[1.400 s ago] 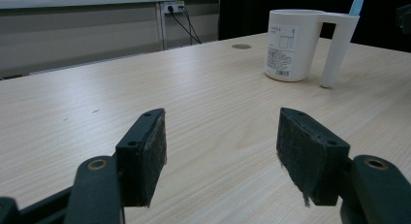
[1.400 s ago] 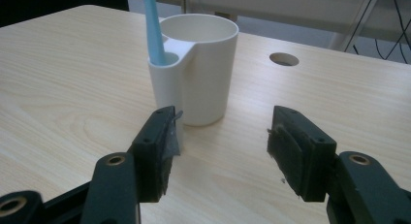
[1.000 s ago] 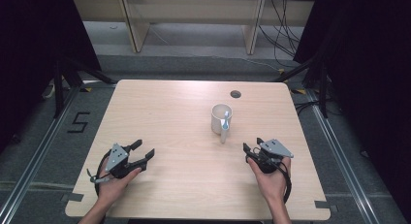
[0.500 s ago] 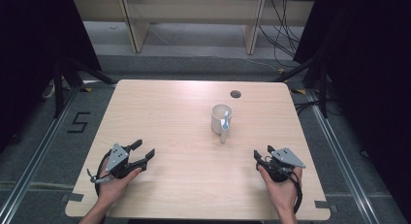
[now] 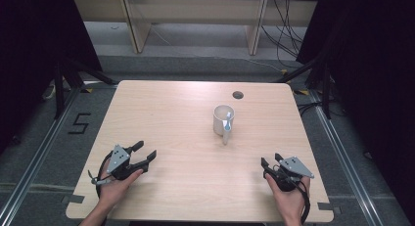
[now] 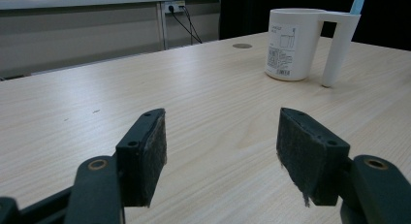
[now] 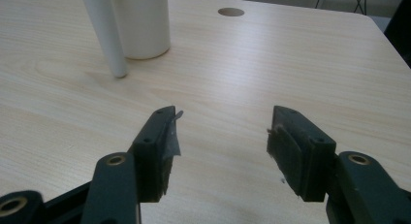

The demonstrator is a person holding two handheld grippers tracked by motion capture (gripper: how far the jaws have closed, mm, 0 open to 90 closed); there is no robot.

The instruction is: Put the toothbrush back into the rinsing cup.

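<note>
Tabletop (image 5: 186, 113) of pale wood runs across the high view, and we see the left tongs (image 5: 146, 154) low at its near-left corner, held in a hand (image 5: 113, 187) that comes in from the bottom edge. Their jaws stand spread, with nothing between them, and they point toward the middle of the board. In the left gripper view we look along those tongs (image 6: 220, 151) over bare wood: the two dark pads are well apart and slightly frayed at the edges.

Near the middle, a little to the right and toward the far side, we find a white mug (image 5: 223, 120) standing upright, its handle turned toward the near edge. A pale blue stick (image 5: 228, 119) leans in it; we cannot tell what it is. In the left gripper view the mug (image 6: 291, 44) shows a printed label and sits well beyond the jaws. Past it, close to the far edge, is a small round hole (image 5: 238, 95) in the board.

At the near-right corner we see the right tongs (image 5: 271, 161), gripped by the other hand (image 5: 289, 199), also spread and empty. In the right gripper view, those tongs (image 7: 222, 136) face open wood, with the mug (image 7: 140, 23) up at the left, well apart from them.
</note>
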